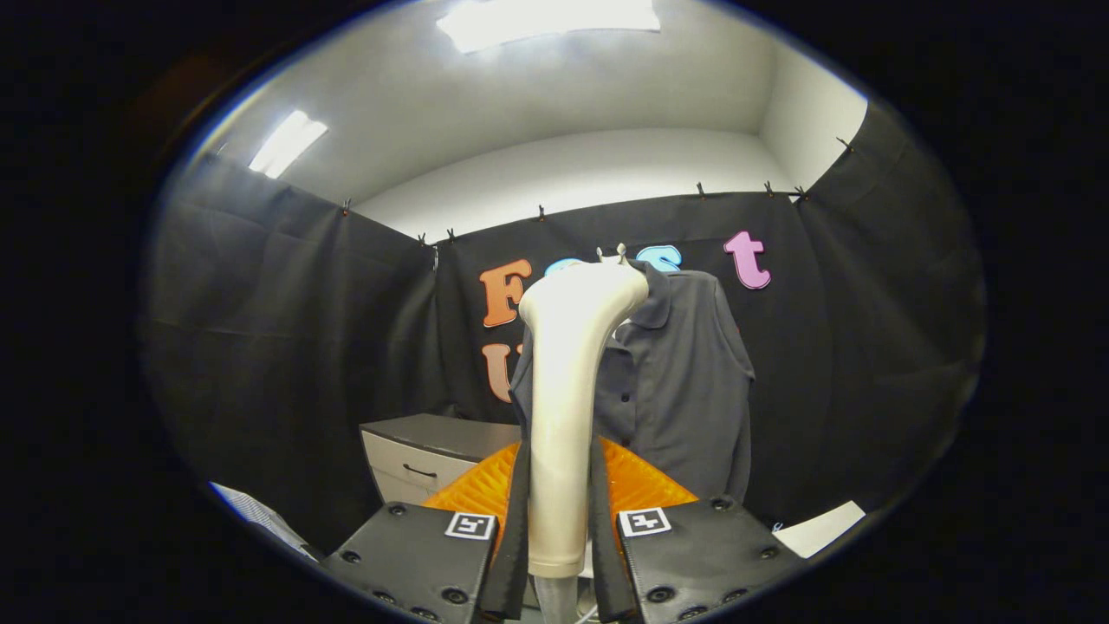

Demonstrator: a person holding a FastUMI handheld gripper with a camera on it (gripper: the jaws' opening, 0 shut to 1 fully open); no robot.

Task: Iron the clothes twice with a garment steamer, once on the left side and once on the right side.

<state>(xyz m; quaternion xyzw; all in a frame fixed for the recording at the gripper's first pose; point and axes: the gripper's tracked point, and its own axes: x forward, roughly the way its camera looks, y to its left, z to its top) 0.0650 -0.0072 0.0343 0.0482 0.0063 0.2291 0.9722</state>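
1. The hand-held gripper is clamped on the cream garment steamer, both fingers pressing its upright handle.
2. The grey shirt hangs straight ahead, beyond the steamer head, slightly to the right.
3. The steamer's long axis stands vertical, its head angled toward the shirt collar.

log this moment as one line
gripper: shut on steamer | steamer: upright, head short of shirt | shirt: hanging beyond fingers | drawer unit: beside shirt

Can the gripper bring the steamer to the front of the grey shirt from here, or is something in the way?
Probably yes. The gripper is shut on the steamer, and the grey shirt hangs just beyond it with nothing between. The drawer cabinet stands off to one side.
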